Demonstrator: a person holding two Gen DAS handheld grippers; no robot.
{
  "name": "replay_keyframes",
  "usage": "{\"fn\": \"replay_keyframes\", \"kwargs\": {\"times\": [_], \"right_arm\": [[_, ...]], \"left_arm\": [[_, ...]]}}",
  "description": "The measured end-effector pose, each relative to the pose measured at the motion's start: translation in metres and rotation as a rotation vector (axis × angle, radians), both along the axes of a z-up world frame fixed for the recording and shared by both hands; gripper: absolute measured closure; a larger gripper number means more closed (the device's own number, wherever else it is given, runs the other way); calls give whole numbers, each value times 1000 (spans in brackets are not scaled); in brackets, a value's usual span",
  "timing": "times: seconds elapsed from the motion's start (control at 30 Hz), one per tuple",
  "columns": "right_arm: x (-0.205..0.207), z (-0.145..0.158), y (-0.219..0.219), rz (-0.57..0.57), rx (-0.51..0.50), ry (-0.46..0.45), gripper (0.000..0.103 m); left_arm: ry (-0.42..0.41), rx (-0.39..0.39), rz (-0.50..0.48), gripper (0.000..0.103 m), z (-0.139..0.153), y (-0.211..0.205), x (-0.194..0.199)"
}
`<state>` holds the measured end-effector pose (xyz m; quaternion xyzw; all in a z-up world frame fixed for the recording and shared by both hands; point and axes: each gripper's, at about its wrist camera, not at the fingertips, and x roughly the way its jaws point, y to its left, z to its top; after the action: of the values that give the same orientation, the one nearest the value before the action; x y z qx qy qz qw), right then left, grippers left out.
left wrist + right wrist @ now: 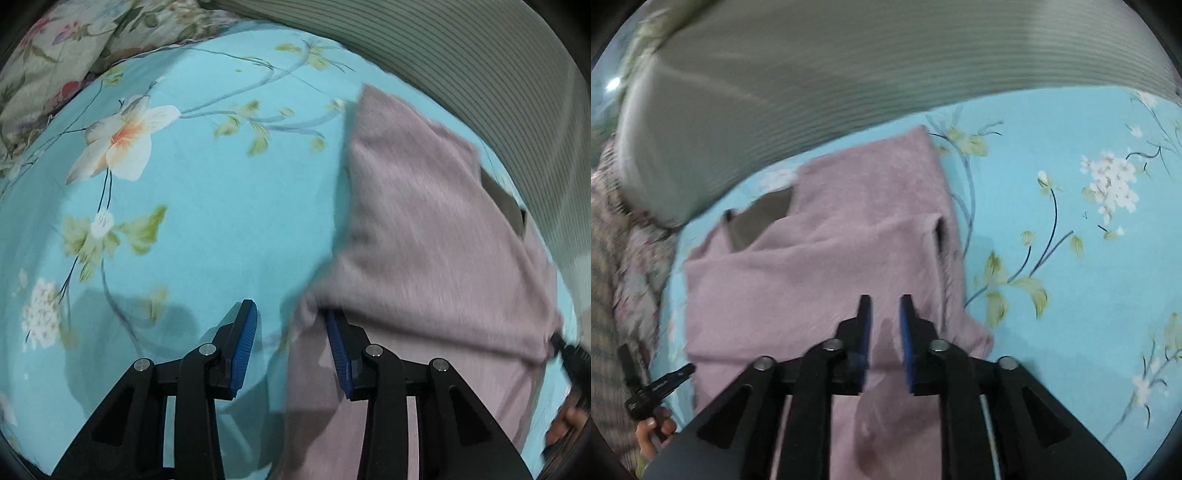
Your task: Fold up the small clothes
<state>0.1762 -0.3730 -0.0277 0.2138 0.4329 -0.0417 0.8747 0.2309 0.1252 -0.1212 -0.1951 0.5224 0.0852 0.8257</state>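
Clothes: pink garment (820, 266) looks soft, light, floppy; pinch its near hem. Left gripper (291, 332) and right gripper (884, 314) both released.

- The pink cloth (424, 240) runs off the bottom edge in both views.
- Its far side is smeared with blur.
- The striped grey pillow (812, 92) is blurry and cut off at the top.
- A hand (653, 432) shows only some fingers at the edge.

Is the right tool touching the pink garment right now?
Apart. In the right wrist view the right tool hangs above the pink garment, pads parted with nothing between them, its shadow falling on the cloth below.
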Motion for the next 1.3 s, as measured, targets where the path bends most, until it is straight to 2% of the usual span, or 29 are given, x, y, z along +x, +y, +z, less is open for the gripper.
{"fn": "replay_keyframes", "kwargs": {"times": [0.03,0.07,0.13,0.3,0.4,0.47,0.53,0.7,0.87,0.97,1.03,1.2,1.23,1.27,1.3], "right_arm": [[-9,4,3,24,4,-5,65],[-17,8,5,42,4,-8,61],[-39,11,17,91,6,-10,61],[-93,4,52,185,-13,28,60],[-121,0,69,223,-54,61,60],[-152,-1,69,237,-48,92,57],[-176,-6,63,228,-44,119,56],[-230,-16,31,150,-50,191,55],[-264,-37,12,180,69,272,55],[-272,-58,16,231,162,316,55],[-273,-67,22,258,205,307,55],[-269,-73,23,262,297,234,53],[-267,-74,23,265,312,227,59],[-265,-75,24,272,317,227,78],[-264,-76,24,278,322,236,90]], "left_arm": [[6,-4,-29,59,2,-5,-9],[14,-9,-57,57,3,-10,-19],[39,-4,-117,50,4,-23,-43],[162,42,-275,50,-9,-61,-112],[190,123,-348,50,-7,-79,-145],[211,154,-380,49,-7,-82,-165],[225,144,-389,49,-7,-76,-184],[213,33,-405,50,-5,-50,-221],[176,-104,-406,49,-3,-32,-233],[159,-203,-421,43,-6,-28,-238],[162,-261,-447,41,-12,-27,-244],[169,-314,-496,39,-21,-44,-243],[171,-334,-500,39,-22,-45,-243],[171,-352,-503,39,-23,-45,-242],[169,-364,-507,42,-24,-47,-241]]}}
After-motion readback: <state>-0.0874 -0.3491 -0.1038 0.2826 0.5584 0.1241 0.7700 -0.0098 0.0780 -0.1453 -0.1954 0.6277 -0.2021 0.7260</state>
